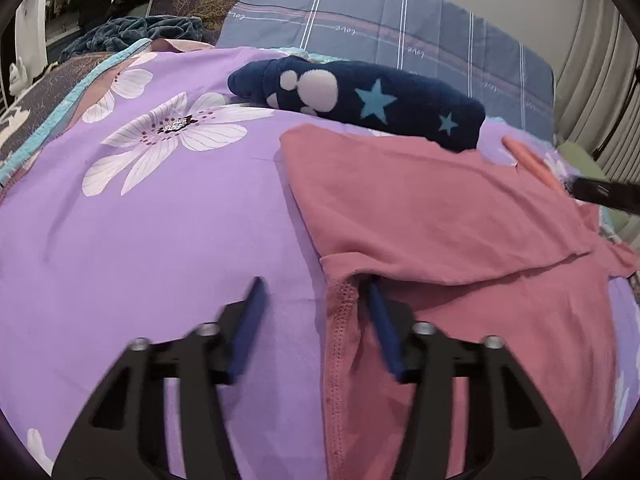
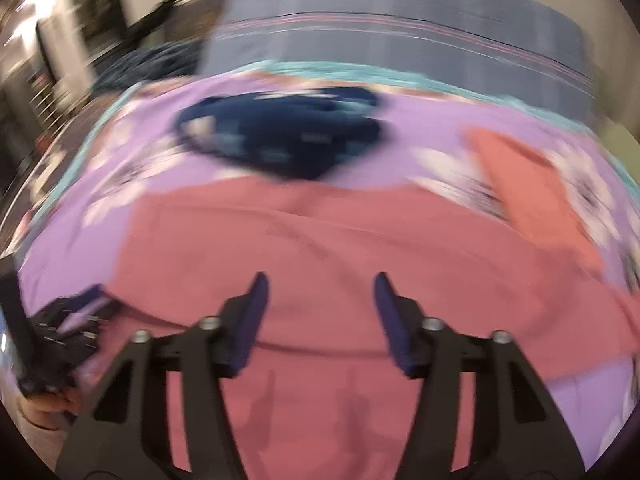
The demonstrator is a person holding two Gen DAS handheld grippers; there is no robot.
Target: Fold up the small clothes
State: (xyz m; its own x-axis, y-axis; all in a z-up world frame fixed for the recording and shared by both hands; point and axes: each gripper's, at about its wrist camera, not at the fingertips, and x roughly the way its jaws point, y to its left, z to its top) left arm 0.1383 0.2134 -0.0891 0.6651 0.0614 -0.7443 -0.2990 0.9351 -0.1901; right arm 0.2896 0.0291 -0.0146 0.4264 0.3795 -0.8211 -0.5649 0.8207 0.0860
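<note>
Left wrist: left tongs (image 1: 316,284) apart, straddling pink garment (image 1: 440,216) edge; right tongs (image 2: 320,280) apart above it.

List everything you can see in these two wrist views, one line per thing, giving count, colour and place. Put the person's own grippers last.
pink garment: one, dusty pink, partly folded, on the bedspread under both grippers.
navy garment: one, dark blue with white spots and teal stars, folded, behind the pink garment.
orange garment: one, orange-pink, on the bedspread to the right.
bedspread: one, purple with white flowers, covering the bed.
pillow: one, grey-blue checked, at the head of the bed.
blue blanket: one, dark blue, crumpled, far left.
left gripper: one, black with blue pads, open, at the pink garment's left edge.
right gripper: one, black with blue pads, open, over the pink garment.
</note>
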